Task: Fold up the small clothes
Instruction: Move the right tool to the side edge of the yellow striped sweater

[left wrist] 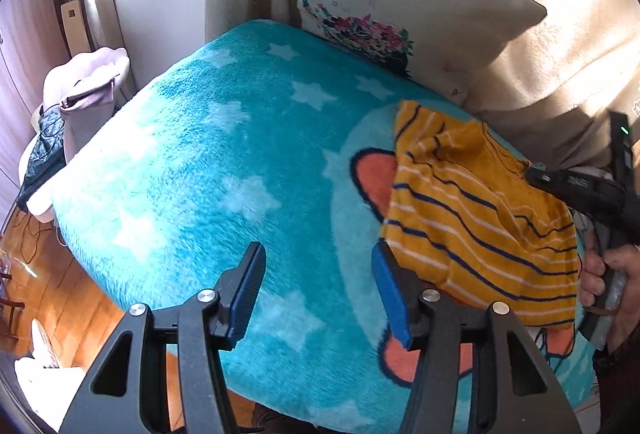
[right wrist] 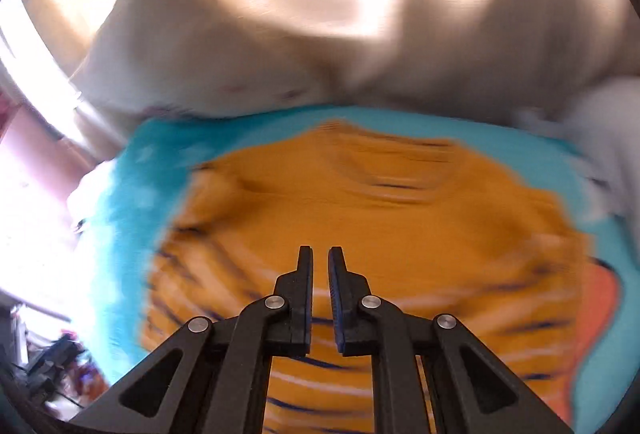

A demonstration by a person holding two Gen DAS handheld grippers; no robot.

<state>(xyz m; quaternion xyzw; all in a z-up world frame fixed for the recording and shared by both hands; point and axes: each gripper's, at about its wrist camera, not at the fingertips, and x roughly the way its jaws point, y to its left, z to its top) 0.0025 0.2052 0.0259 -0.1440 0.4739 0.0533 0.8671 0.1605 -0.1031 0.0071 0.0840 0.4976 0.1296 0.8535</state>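
Observation:
A small mustard-yellow garment with navy and white stripes (left wrist: 480, 209) lies crumpled on the right side of a teal star-print blanket (left wrist: 224, 161). My left gripper (left wrist: 318, 262) is open and empty, with its right finger at the garment's left edge. In the left wrist view my right gripper (left wrist: 532, 173) reaches in from the right with its tip on the garment's upper right edge. In the blurred right wrist view the right gripper (right wrist: 320, 254) hovers over the garment (right wrist: 360, 205) with its jaws nearly together; no cloth shows between them.
A floral pillow (left wrist: 392, 13) leans at the back of the blanket against a cream cover (left wrist: 560, 33). A chair with piled clothes (left wrist: 76, 101) stands at the left over a wooden floor (left wrist: 48, 274). The blanket's front and left edges drop off.

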